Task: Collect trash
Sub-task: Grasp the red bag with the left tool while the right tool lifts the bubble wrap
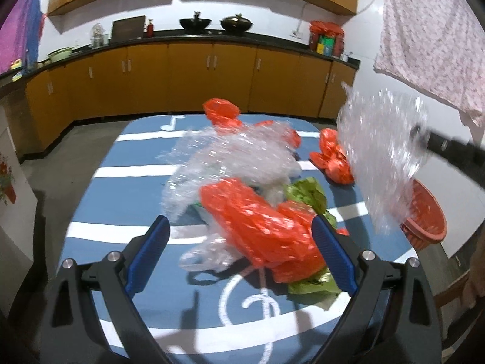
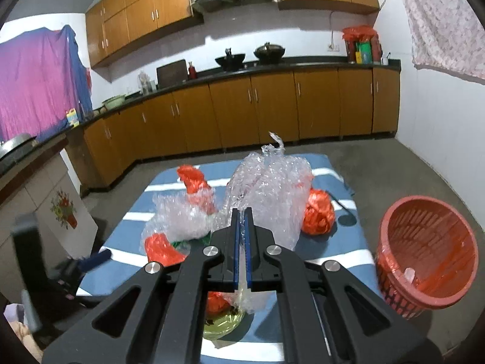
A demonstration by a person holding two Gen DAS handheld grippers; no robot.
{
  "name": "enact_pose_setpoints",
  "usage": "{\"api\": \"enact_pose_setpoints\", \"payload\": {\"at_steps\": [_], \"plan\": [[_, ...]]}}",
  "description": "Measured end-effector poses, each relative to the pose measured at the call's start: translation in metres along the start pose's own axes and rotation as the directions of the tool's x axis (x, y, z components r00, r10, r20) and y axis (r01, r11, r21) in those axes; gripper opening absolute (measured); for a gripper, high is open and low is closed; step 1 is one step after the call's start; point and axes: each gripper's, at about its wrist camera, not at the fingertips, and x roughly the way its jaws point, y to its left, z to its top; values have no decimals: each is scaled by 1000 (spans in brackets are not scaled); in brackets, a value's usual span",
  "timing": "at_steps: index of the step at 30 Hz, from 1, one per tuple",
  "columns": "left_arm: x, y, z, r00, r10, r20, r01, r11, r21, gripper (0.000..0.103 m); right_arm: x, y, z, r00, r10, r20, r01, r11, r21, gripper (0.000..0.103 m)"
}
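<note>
The right gripper (image 2: 241, 212) is clamping a sheet of bubble wrap (image 2: 269, 194), its blue pads closed on the film with only a thin gap between them. The sheet is hanging lifted above the counter (image 2: 327, 254), which is wearing a blue cloth with white stripes. The left gripper (image 1: 239, 236) is standing released, jaws wide apart and holding nothing, just over the heap of litter.

That heap is lying in the middle of the counter: a second piece of bubble wrap (image 1: 230, 157), an orange plastic bag (image 1: 260, 221), a green wrapper (image 1: 309, 194) and a thin clear bag (image 1: 206, 254), all overlapping. Another orange bag (image 1: 333, 157) is sitting apart towards the far right edge. The red basket (image 2: 424, 245), lined with orange film, is waiting at the right of the counter.

Judgement on handling: everything here is looking very light, soft and crushable, with slick film surfaces. A pinch on a bunched fold or crumpled ridge should be holding better than on a flat single layer, which may be slipping out. Loose trailing ends may be snagging neighbouring pieces.
</note>
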Motion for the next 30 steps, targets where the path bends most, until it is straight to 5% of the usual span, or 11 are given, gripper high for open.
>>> {"api": "enact_pose_setpoints", "payload": {"at_steps": [10,16,21,30], "plan": [[35,-12,3,996,-20,-86,18,1000,-22,92,-11,-15,-1,998,-60,12,60,998,18,3],[52,-4,1,987,-63,-145,52,996,-79,52,-13,-25,-5,997,-78,0,78,997,30,3],[47,-2,3,990,-72,-120,63,995,-82,14,-16,-28,-7,997,-81,-1,81,996,34,3],[17,-6,16,995,-92,-25,91,994,-56,7,-24,-30,-8,996,-86,12,86,996,35,3]]}}
